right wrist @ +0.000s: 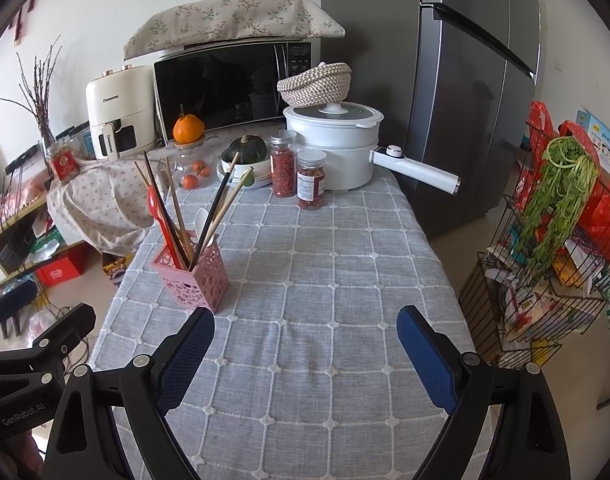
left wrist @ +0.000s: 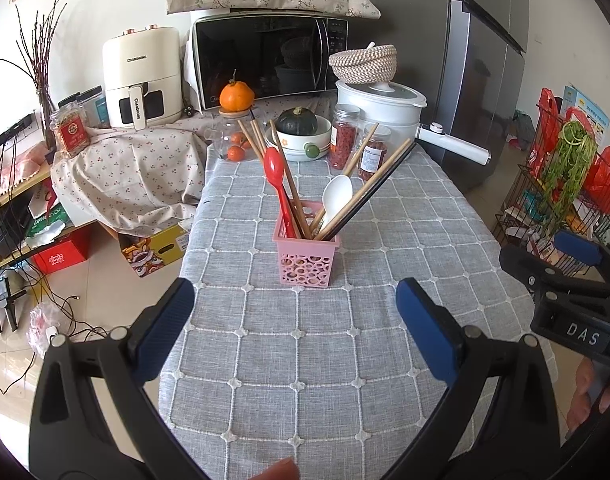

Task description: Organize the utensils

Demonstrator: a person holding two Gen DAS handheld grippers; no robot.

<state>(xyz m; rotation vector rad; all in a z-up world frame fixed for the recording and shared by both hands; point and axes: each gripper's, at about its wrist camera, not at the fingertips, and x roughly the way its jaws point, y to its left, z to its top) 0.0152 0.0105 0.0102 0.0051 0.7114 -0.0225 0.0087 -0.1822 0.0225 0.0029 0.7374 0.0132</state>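
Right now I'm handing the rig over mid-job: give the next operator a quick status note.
Left gripper: open, empty, above the grey tablecloth, facing the pink utensil basket.
Right gripper: open, empty, the basket ahead to its left.
In the basket: red spoon, white spoon, wooden and dark chopsticks, all standing loosely and leaning outward.
Done: no loose utensils visible on the cloth.
Left: nothing obvious; check for stray utensils out of view.

A grey checked cloth covers the bench (left wrist: 345,360) at frame centre. Behind it, at upper centre, a microwave (left wrist: 265,60) sits under floral fabric, with a white air fryer (left wrist: 141,80) to its left. A dark refrigerator (right wrist: 477,100) fills the upper right; pale tiled floor (left wrist: 101,280) shows at lower left.
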